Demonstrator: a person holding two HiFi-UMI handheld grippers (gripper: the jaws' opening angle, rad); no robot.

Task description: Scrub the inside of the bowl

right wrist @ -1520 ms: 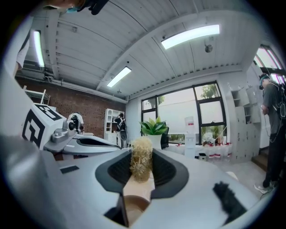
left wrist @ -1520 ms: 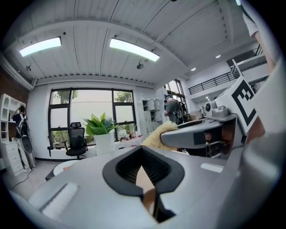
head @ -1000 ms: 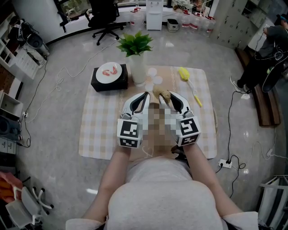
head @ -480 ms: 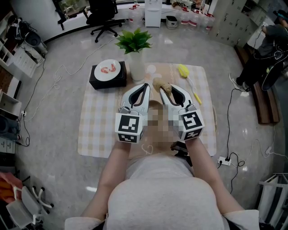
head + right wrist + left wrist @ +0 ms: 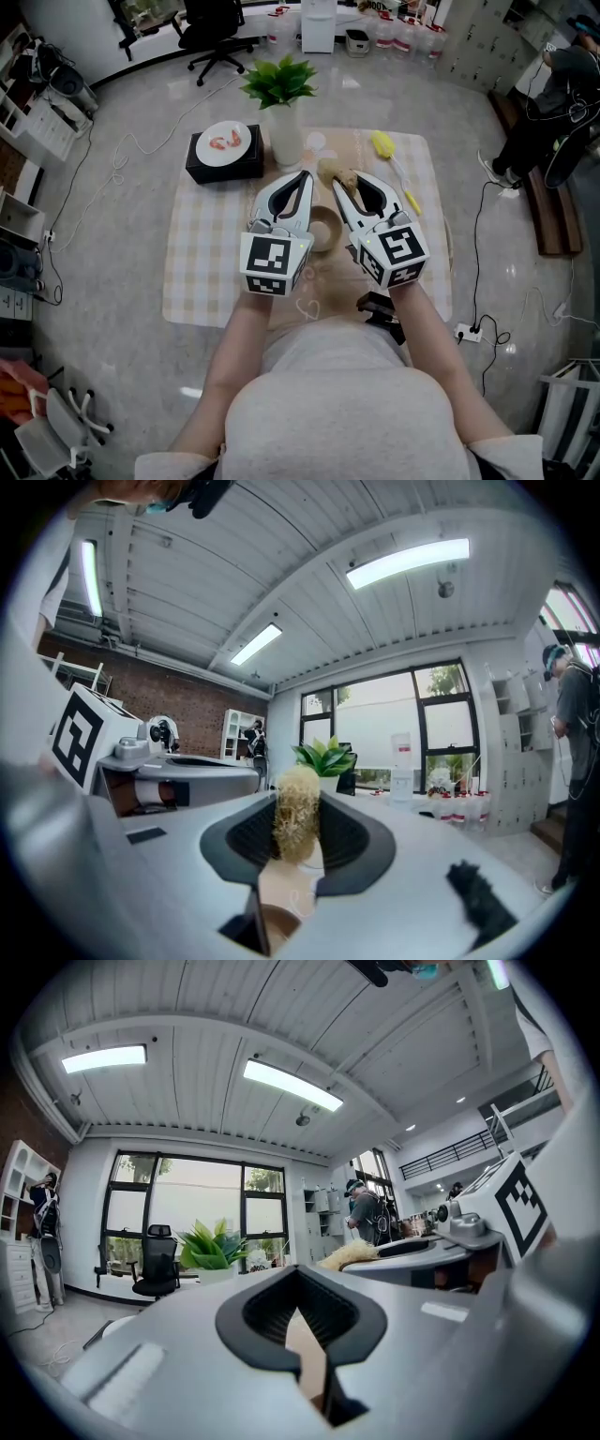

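A tan bowl stands on the checked cloth, between my two grippers. My right gripper is shut on a pale fibrous scrubber, which sticks out past its tips, beyond the bowl's far side. In the right gripper view the scrubber stands upright between the jaws of my right gripper, with the bowl's rim low below it. My left gripper lies just left of the bowl, shut and empty. In the left gripper view my left gripper shows only cloth in its slot, and the scrubber lies to the right.
A white plate of shrimp rests on a black box at the far left. A plant in a white vase stands behind the grippers. A yellow brush lies at the far right. Cables and a power strip are on the floor.
Both grippers have shifted a little toward the table's far side. The right gripper's rear has swung outward to the right, and the bowl between them now shows.
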